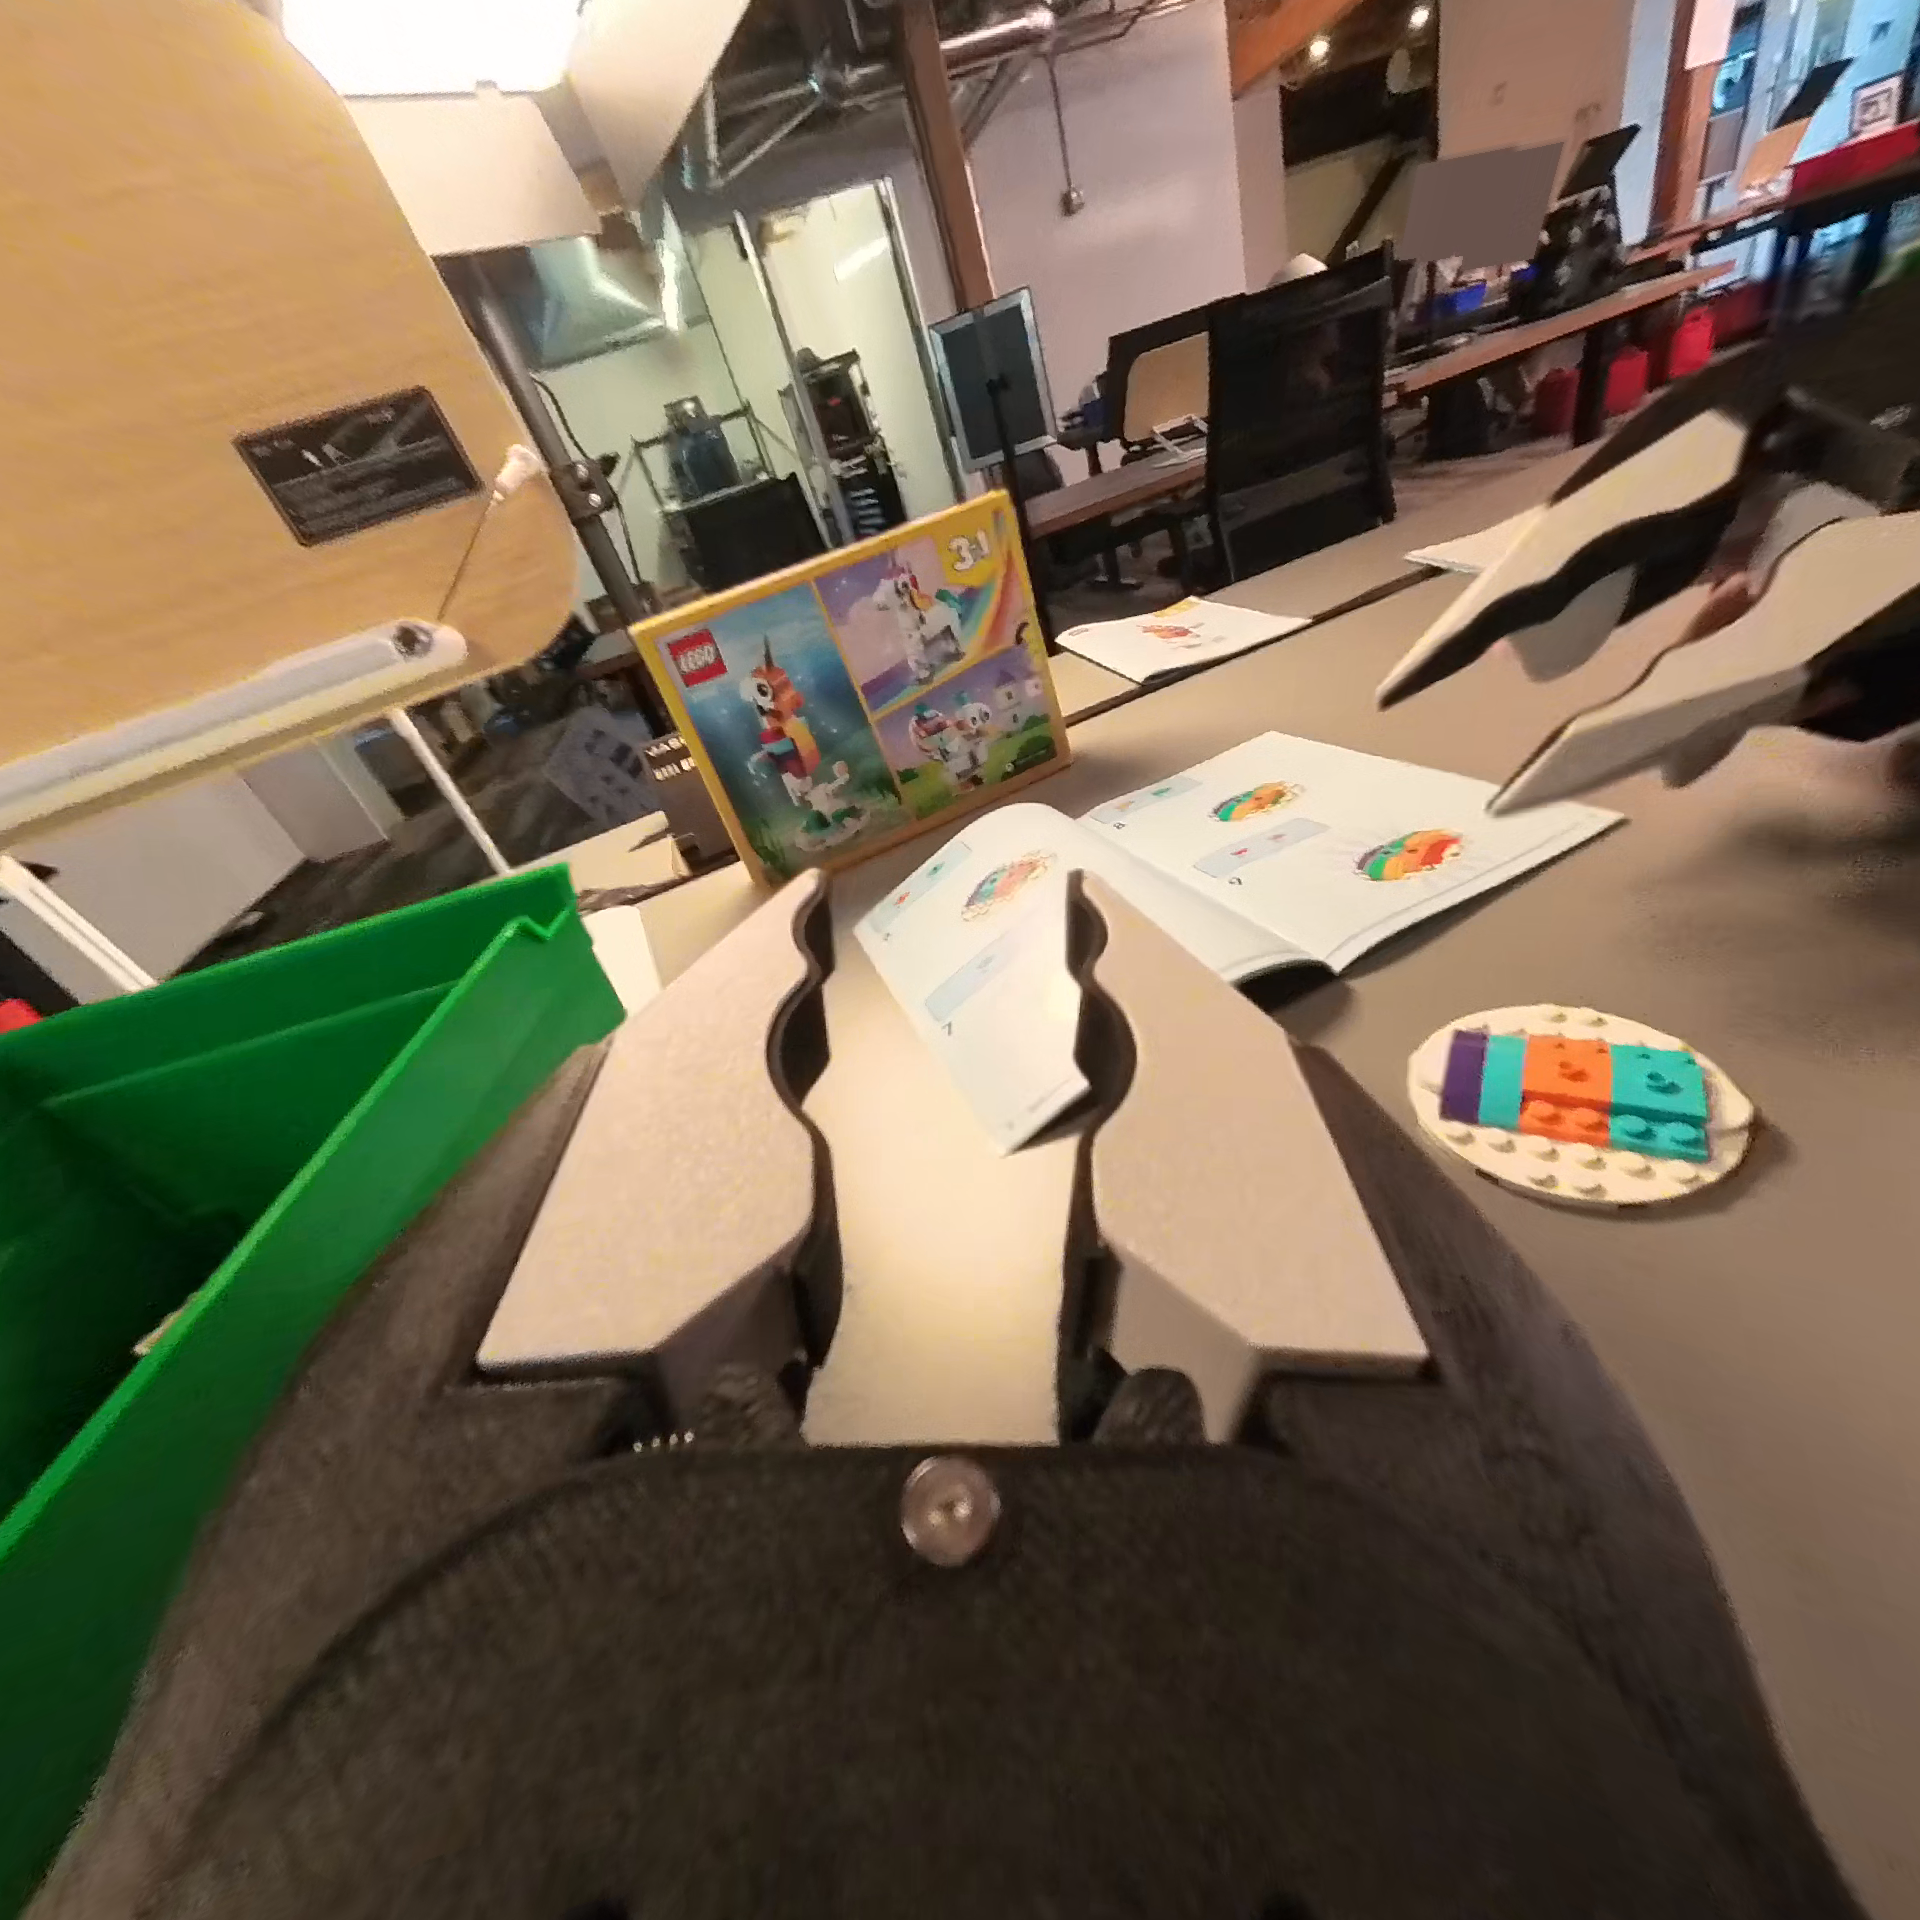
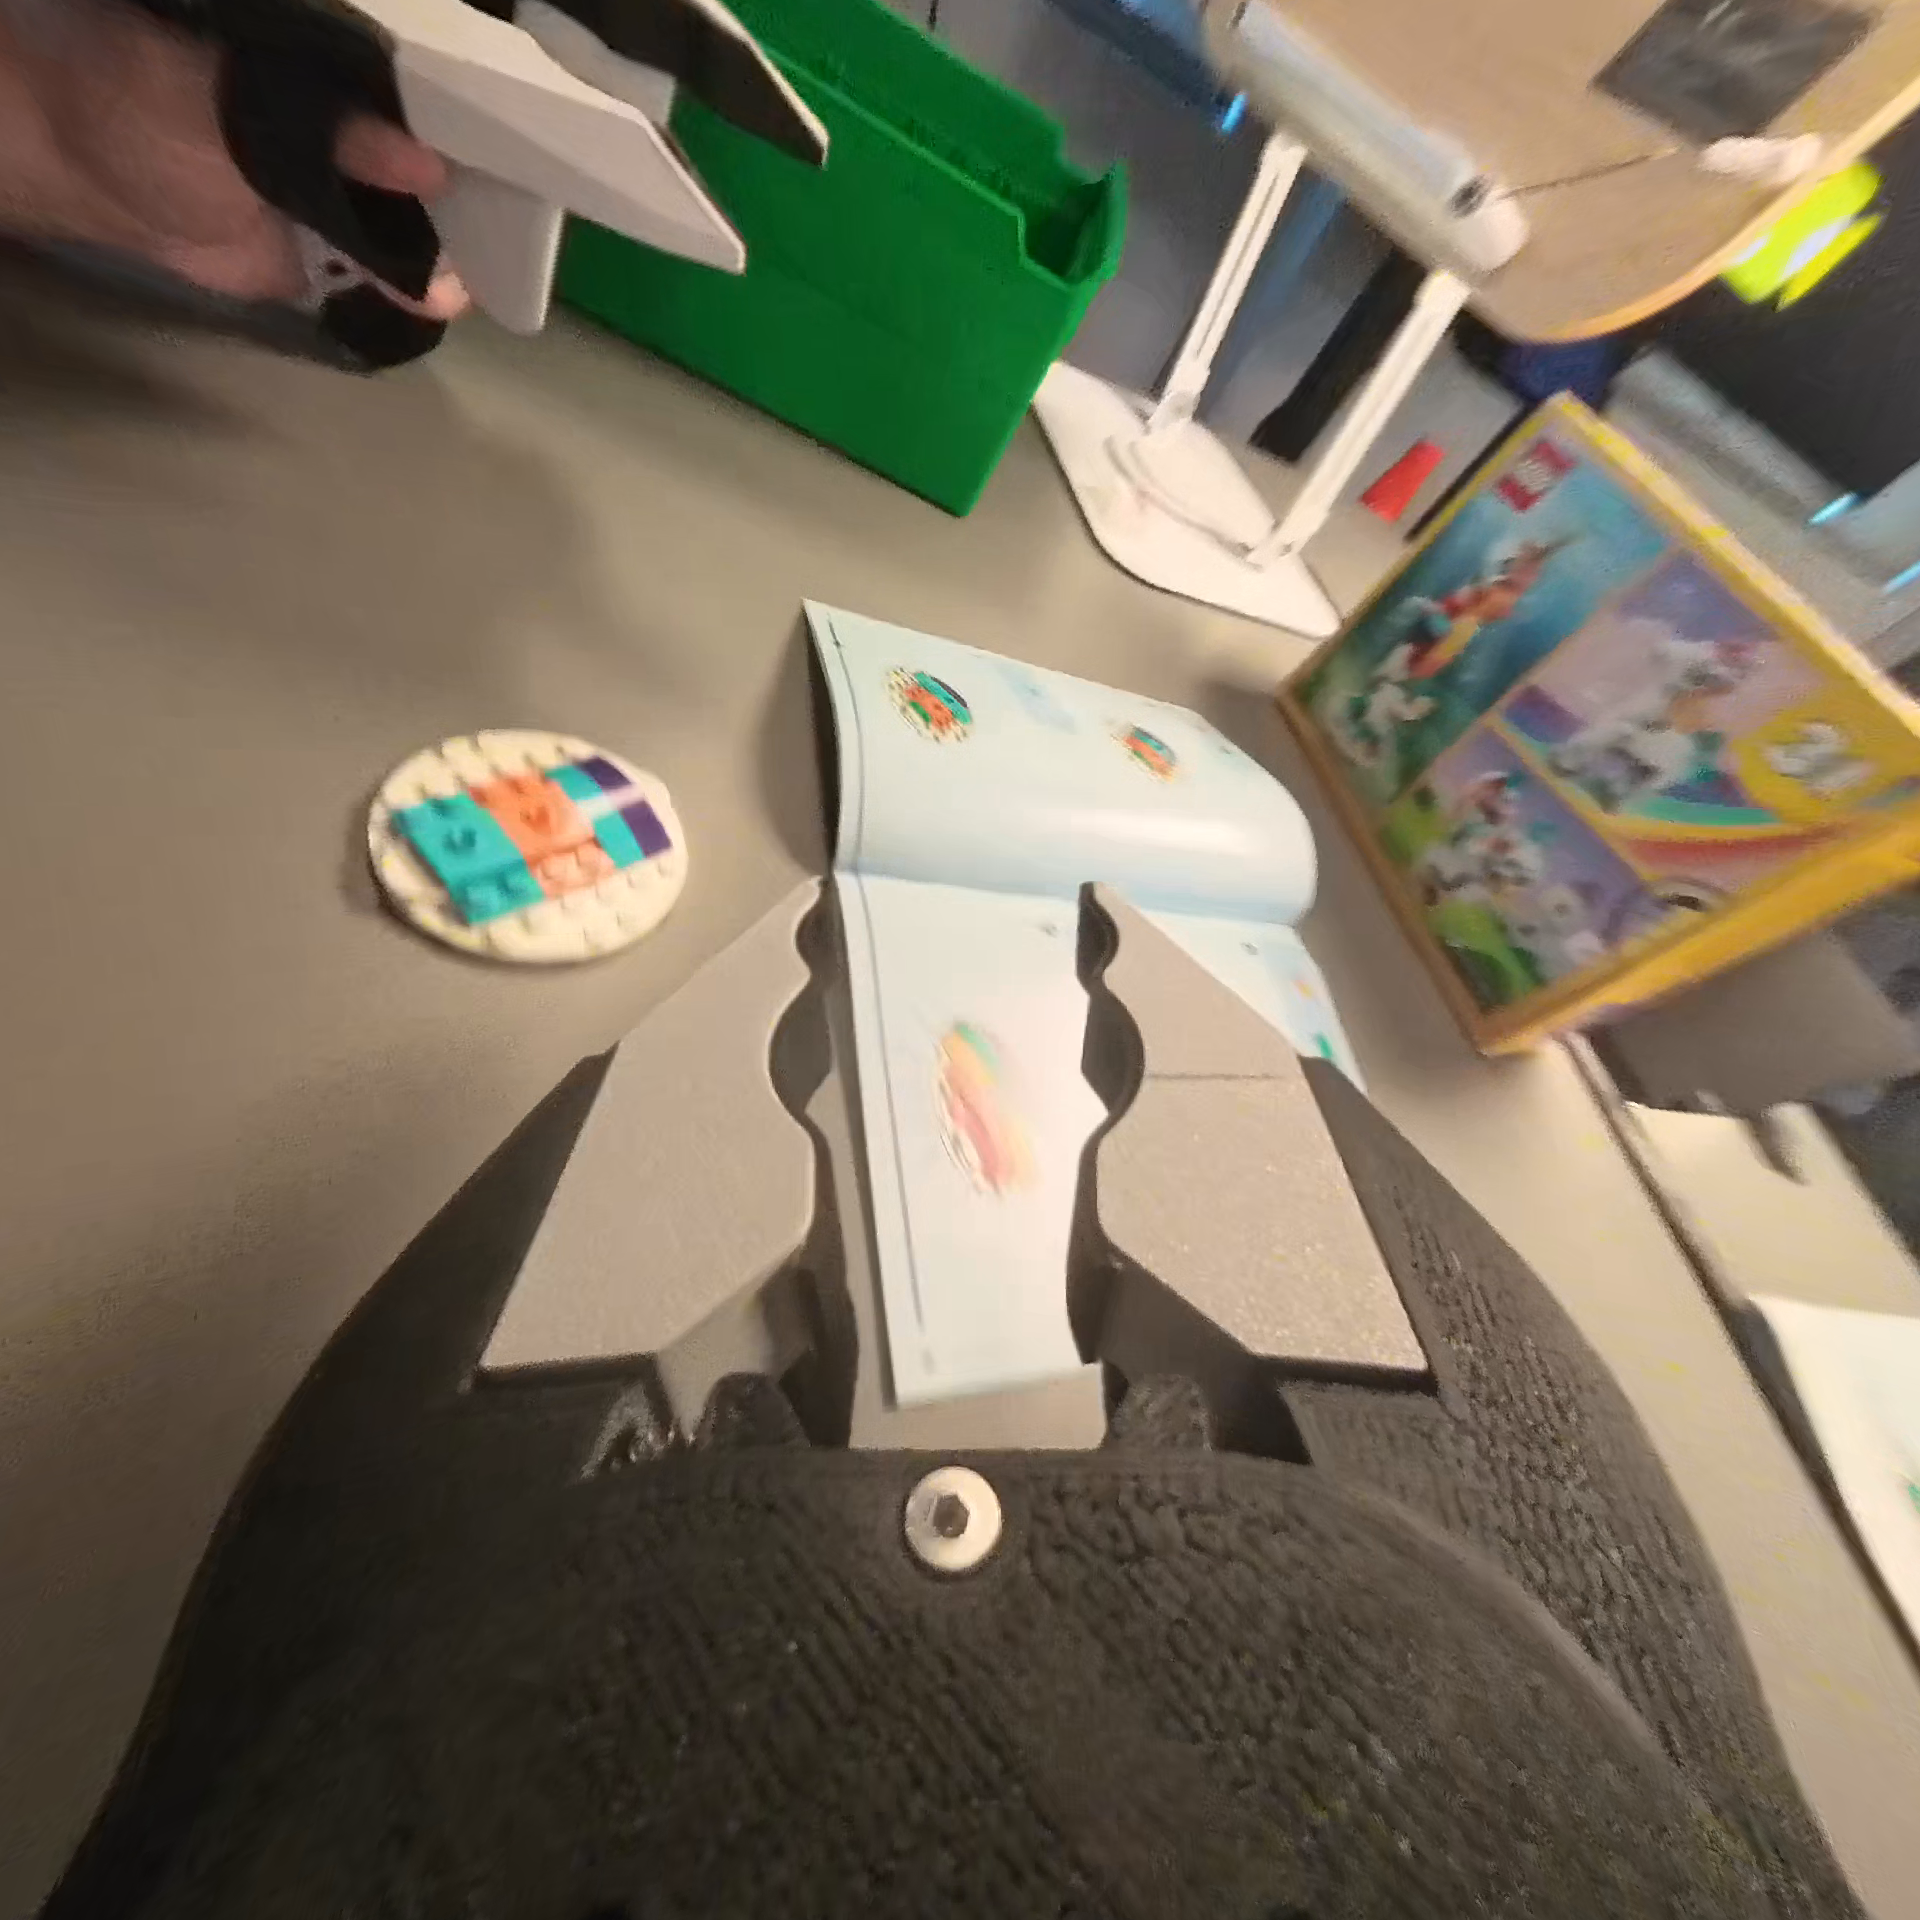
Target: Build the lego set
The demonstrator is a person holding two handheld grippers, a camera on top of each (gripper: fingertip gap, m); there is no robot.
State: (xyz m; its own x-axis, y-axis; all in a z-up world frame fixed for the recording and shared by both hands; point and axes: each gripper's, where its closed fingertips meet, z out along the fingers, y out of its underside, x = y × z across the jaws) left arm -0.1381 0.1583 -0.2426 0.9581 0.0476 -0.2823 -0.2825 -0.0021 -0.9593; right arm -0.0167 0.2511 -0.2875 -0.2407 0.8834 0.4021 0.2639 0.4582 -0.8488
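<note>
On the grey tabletop (image 1: 1558, 1351) lies a white round studded plate (image 2: 416, 914) carrying flat bricks in purple, teal, orange and teal bands, just beside the open instruction booklet (image 2: 1039, 790). The left hand-held gripper (image 1: 948, 894) hovers near the booklet, fingers parted and empty; the right hand-held gripper (image 2: 951, 904) hangs over the booklet, likewise spread, holding nothing. Beyond the booklet stands the yellow set box (image 1: 852, 675).

Grey table (image 1: 1558, 1351); booklet (image 1: 1195, 862); round plate (image 1: 1496, 1164); box (image 1: 852, 686)
</note>
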